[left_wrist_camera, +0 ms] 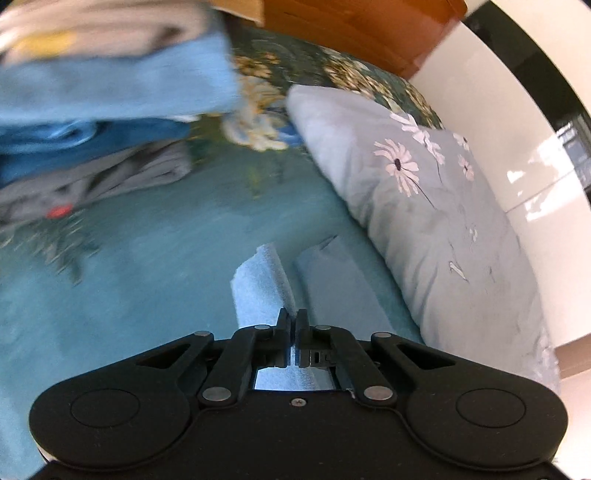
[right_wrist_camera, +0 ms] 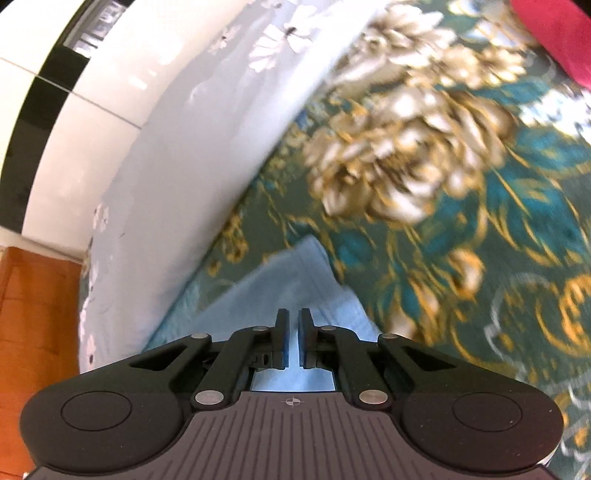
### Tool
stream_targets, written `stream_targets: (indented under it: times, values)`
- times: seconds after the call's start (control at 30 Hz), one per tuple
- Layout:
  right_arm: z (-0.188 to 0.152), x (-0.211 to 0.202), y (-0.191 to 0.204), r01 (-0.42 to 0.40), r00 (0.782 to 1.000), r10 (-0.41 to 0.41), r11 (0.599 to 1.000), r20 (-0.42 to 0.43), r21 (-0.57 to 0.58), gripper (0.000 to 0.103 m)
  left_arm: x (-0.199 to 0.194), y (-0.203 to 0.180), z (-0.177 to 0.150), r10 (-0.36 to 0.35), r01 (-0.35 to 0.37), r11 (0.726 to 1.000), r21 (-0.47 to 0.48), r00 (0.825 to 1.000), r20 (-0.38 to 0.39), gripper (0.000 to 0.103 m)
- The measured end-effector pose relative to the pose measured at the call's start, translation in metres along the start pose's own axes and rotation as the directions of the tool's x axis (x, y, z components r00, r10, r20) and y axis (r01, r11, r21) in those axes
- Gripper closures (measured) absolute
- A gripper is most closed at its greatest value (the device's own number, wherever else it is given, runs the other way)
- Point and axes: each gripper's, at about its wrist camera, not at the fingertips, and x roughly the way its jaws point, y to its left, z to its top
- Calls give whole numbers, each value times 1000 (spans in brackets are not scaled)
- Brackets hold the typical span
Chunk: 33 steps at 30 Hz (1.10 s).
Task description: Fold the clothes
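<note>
A light blue garment (left_wrist_camera: pixel 260 282) lies on the teal bed cover (left_wrist_camera: pixel 129 280), one edge lifted. My left gripper (left_wrist_camera: pixel 293 318) is shut, with that edge pinched between its jaws. A greyer fold of cloth (left_wrist_camera: pixel 332 284) lies just right of it. In the right wrist view the same light blue garment (right_wrist_camera: pixel 291 277) spreads out in front of my right gripper (right_wrist_camera: pixel 293 320). It is shut on the garment, with the cloth running between the blue pads (right_wrist_camera: pixel 303 343).
A stack of folded clothes (left_wrist_camera: pixel 103 110), light blue over dark blue over grey, sits at the upper left. A grey quilt with daisies (left_wrist_camera: pixel 424 192) lines the bed's edge beside a white wall (left_wrist_camera: pixel 517 122). A wooden headboard (left_wrist_camera: pixel 362 29) stands behind. The floral bedspread (right_wrist_camera: pixel 480 229) stretches right, with a red cloth (right_wrist_camera: pixel 554 37) in the far corner.
</note>
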Motion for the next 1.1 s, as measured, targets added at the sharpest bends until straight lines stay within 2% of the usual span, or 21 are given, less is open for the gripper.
stream_targets:
  times: [0.1, 0.17, 0.33, 0.5, 0.63, 0.73, 0.87, 0.9, 0.93, 0.97, 1.1]
  values:
    - [14, 22, 9, 20, 1000, -20, 999, 6, -31, 100, 35, -31, 8, 28, -28, 999, 30, 1000, -2, 103]
    - [20, 36, 14, 45, 999, -46, 998, -19, -46, 100, 58, -51, 10, 47, -47, 996, 70, 999, -2, 103]
    - [13, 32, 15, 70, 997, -74, 993, -34, -94, 99, 91, -71, 3, 72, -69, 995, 78, 997, -35, 103]
    - [4, 15, 4, 140, 987, -148, 984, -67, -109, 97, 95, -61, -2, 80, -76, 994, 74, 995, -58, 103]
    - [1, -3, -1, 169, 982, -170, 985, -86, -22, 85, 93, -49, -1, 95, -91, 995, 49, 993, -70, 103]
    - [-1, -11, 1, 197, 975, -196, 980, -108, 2, 80, 91, -43, -2, 101, -98, 994, 49, 992, -76, 103]
    - [-8, -27, 12, 303, 951, -305, 951, -48, -58, 78, 87, -39, -3, 97, -94, 995, 43, 992, -82, 103]
    - [-10, -30, 13, 309, 950, -311, 950, -40, -55, 76, 86, -38, -3, 95, -92, 995, 43, 992, -84, 103]
    - [-12, -32, 11, 311, 948, -313, 950, -59, -40, 70, 86, -37, -3, 93, -90, 995, 45, 992, -85, 103]
    - [-14, -30, 8, 299, 951, -299, 954, -82, -10, 68, 86, -37, -2, 93, -89, 995, 50, 992, -85, 103]
    - [-20, -18, -4, 260, 959, -239, 955, -151, 139, 69, 85, -34, -4, 91, -87, 995, 46, 992, -91, 103]
